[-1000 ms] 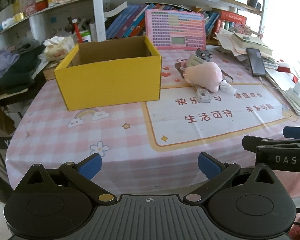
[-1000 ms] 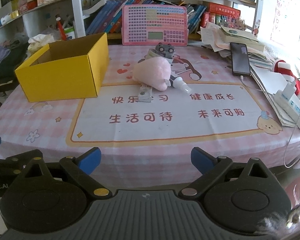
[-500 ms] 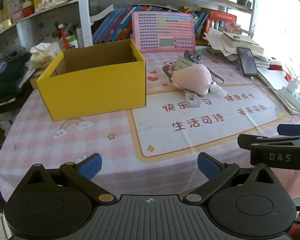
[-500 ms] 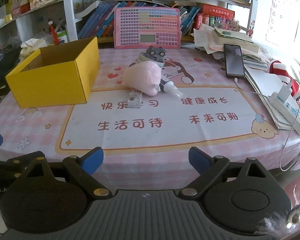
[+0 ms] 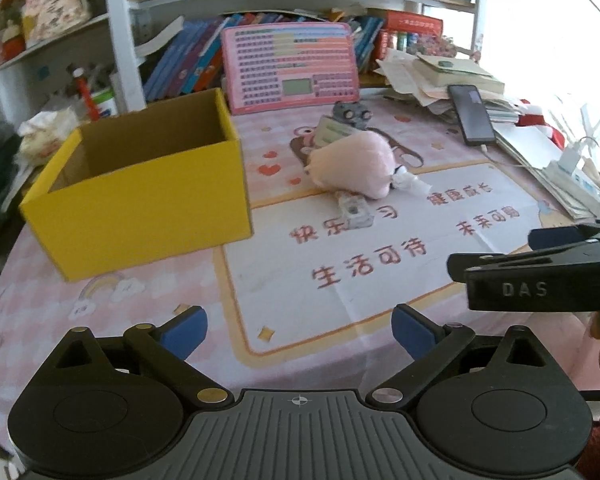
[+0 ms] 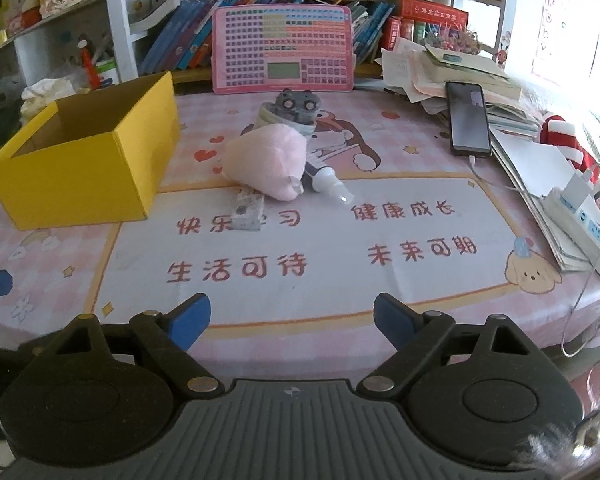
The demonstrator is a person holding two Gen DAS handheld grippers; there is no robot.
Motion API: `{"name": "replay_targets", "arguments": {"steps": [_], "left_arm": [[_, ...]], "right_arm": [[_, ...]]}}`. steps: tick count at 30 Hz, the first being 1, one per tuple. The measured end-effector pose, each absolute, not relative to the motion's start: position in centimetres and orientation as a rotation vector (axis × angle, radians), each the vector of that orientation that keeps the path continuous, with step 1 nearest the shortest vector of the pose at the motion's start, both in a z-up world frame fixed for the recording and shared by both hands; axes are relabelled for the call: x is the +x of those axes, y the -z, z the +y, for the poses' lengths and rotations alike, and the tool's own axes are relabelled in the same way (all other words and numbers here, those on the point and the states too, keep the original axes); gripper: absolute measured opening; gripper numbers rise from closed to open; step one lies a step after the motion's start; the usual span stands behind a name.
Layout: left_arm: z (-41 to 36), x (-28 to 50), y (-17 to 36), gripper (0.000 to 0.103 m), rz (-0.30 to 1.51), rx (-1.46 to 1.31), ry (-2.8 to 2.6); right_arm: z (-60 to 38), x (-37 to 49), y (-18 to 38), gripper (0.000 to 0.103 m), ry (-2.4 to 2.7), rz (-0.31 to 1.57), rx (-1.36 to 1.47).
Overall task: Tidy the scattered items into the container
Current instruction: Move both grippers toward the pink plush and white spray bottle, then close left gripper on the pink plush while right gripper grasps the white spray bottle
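An open yellow cardboard box (image 5: 140, 200) (image 6: 84, 160) stands on the left of the pink tablecloth; its inside looks empty. To its right lie a pink plush pouch (image 5: 352, 164) (image 6: 266, 160), a small white rectangular block (image 5: 354, 212) (image 6: 246, 208), a grey toy with round eyes (image 5: 350, 112) (image 6: 296, 106) and a small spray bottle (image 6: 326, 182). My left gripper (image 5: 298, 326) is open and empty over the near table edge. My right gripper (image 6: 290, 320) is open and empty too, and shows side-on in the left wrist view (image 5: 540, 264).
A pink keyboard toy (image 6: 282, 54) leans against the bookshelf behind. A black phone (image 6: 468, 118) rests on a paper stack at the right, with a white power strip (image 6: 584, 216) and cable near the right edge.
Both grippers have moved forward toward the table and the items look larger. Both stay open. Nothing on the table has moved.
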State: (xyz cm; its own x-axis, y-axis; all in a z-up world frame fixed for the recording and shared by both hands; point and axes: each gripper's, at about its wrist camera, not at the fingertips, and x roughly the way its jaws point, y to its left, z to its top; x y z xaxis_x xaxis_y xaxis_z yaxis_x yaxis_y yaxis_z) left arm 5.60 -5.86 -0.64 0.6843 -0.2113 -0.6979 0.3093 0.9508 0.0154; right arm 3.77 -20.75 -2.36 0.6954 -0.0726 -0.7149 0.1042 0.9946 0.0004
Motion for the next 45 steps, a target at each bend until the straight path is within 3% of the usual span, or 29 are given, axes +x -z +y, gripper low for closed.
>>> {"name": "replay_targets", "arguments": {"steps": [28,45], "left_arm": [[-14.0,16.0,1.4,0.089,0.812,0.204,0.330],[-17.6,20.4,1.8,0.089,0.837,0.237,0.281]], "right_arm": [[-29.1,14.6,3.6,0.085,0.075,0.845,0.083],[-32.6,19.2,4.2,0.068,-0.037,0.851,0.102]]}}
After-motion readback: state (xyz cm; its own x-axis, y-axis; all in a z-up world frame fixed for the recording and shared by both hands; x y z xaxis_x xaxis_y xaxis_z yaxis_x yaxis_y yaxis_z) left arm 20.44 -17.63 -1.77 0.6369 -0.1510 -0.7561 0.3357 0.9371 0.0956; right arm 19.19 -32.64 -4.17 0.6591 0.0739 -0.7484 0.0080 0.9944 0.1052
